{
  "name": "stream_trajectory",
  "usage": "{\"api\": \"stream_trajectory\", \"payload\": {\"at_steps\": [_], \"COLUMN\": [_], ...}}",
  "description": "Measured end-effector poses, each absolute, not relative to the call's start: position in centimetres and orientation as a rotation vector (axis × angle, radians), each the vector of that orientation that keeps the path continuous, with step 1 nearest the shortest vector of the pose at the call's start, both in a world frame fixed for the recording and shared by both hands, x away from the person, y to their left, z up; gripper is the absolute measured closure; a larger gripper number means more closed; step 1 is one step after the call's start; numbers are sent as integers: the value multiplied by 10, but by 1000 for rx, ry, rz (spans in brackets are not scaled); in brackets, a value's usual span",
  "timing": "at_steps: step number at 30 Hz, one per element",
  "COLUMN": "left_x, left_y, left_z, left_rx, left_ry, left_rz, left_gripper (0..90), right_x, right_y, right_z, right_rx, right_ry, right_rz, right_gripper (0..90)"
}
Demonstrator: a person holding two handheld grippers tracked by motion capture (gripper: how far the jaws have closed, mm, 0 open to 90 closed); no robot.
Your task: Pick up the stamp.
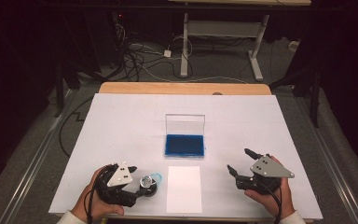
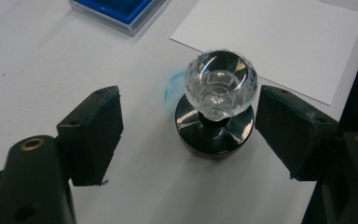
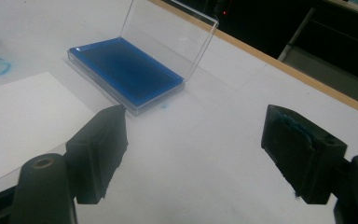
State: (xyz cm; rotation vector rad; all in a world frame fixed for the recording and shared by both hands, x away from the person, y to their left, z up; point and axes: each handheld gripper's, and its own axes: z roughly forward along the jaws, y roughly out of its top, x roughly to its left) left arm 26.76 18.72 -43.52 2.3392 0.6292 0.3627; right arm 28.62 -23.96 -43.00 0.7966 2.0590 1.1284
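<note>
Counter: a white sheet covers my counter [image 1: 121, 126]; a strip of wood edge shows along the far side.
Stamp: a stamp [image 2: 215, 105] with a faceted clear knob on a dark round base stands upright near the front-left edge, just beside a blue ink smudge [image 2: 170, 88].
Left gripper: my left gripper [image 2: 189, 135] has its jaws spread wide on either side of the stamp, touching nothing.
Right gripper: my right gripper [image 3: 193, 154] rests at front right, jaws released over bare white surface.
Ink pad: a blue ink pad [image 1: 184, 145] sits mid-counter, its clear lid standing open behind it.
Paper: a blank white paper [image 1: 184, 189] lies just in front of the pad, between my hands.
Room: dark; grey floor beyond, tangled cables [image 1: 140, 58], the white legs of another table [image 1: 223, 37].
</note>
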Motion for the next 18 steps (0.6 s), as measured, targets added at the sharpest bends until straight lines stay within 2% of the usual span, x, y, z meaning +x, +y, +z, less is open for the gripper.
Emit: {"api": "stream_trajectory", "payload": {"at_steps": [7, 8, 12, 18], "left_x": [282, 283, 290, 293], "left_y": [178, 177, 171, 164], "left_z": [-442, -442, -441, -435], "left_rx": [2377, 2388, 2450, 2513], "left_ry": [622, 617, 622, 609], "left_rz": [282, 274, 236, 224], "left_gripper": [231, 268, 281, 292], "right_x": [287, 286, 286, 286], "right_y": [-240, -240, -240, -241], "right_z": [-432, -433, -433, -434], "right_rx": [800, 799, 792, 790], "right_ry": [2068, 2058, 2053, 2055], "right_rz": [1113, 1115, 1120, 1116], "right_gripper": [229, 231, 236, 238]}}
